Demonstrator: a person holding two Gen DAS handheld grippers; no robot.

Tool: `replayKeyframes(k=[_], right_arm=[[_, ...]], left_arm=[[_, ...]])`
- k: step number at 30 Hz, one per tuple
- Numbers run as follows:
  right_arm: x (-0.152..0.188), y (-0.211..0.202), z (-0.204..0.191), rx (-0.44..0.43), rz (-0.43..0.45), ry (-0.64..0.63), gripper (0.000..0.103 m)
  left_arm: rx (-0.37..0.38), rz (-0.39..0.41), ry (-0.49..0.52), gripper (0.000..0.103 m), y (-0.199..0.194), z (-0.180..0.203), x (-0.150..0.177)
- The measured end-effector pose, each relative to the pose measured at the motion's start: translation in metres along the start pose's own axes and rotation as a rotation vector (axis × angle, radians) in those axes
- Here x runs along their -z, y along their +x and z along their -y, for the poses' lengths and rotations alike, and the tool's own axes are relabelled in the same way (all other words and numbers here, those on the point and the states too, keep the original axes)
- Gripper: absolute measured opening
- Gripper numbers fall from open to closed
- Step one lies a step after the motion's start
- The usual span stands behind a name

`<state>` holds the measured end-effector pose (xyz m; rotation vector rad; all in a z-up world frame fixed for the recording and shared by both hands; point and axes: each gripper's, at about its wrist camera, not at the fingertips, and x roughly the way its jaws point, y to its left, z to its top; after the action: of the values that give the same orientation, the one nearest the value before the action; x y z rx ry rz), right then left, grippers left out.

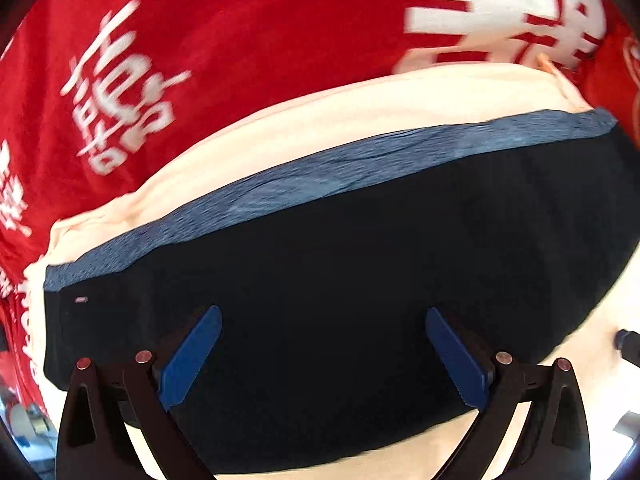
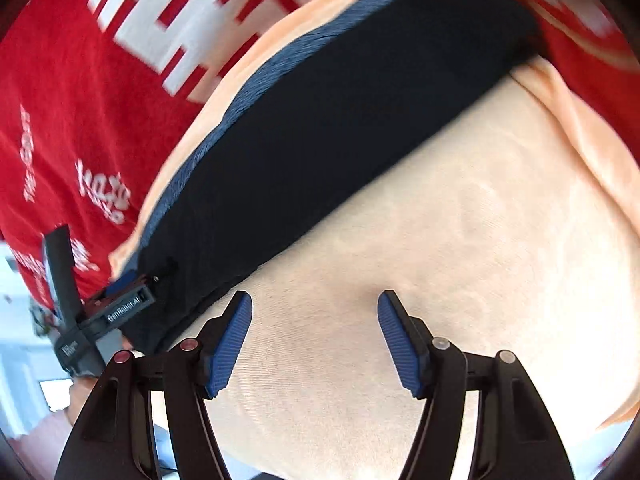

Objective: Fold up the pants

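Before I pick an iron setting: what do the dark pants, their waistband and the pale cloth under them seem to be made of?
Dark pants: smooth, matte navy-black fabric, possibly a synthetic knit; weave too dark to read.
Waistband: lighter blue, finely ribbed and gathered, so probably elastic knit.
Pale cloth: cream, soft, matte, faintly wrinkled, cotton-like; uncertain.

The folded pants [image 1: 320, 280] lie on the cream cloth [image 2: 440, 260], which lies on the printed cloth [image 1: 240, 40]. The left gripper [image 1: 322, 354] hangs above the pants, the right gripper [image 2: 314, 340] just beside them, above the cream cloth.
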<state>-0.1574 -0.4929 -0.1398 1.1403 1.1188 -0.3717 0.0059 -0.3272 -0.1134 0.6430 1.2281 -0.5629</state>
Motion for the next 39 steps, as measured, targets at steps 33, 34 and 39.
replayKeyframes(k=[33,34,39], right_arm=[[-0.078,-0.009,0.056,-0.161,0.400,0.293,0.017],[-0.079,-0.011,0.057,-0.172,0.392,0.292,0.015],[-0.080,-0.033,0.029,-0.162,0.392,0.154,0.015]], left_arm=[[0.143,0.034,-0.070,0.088,-0.008,0.106,-0.042],[0.156,0.050,-0.072,0.071,-0.014,0.106,-0.043],[0.241,0.082,-0.046,0.069,-0.028,0.114,-0.053]])
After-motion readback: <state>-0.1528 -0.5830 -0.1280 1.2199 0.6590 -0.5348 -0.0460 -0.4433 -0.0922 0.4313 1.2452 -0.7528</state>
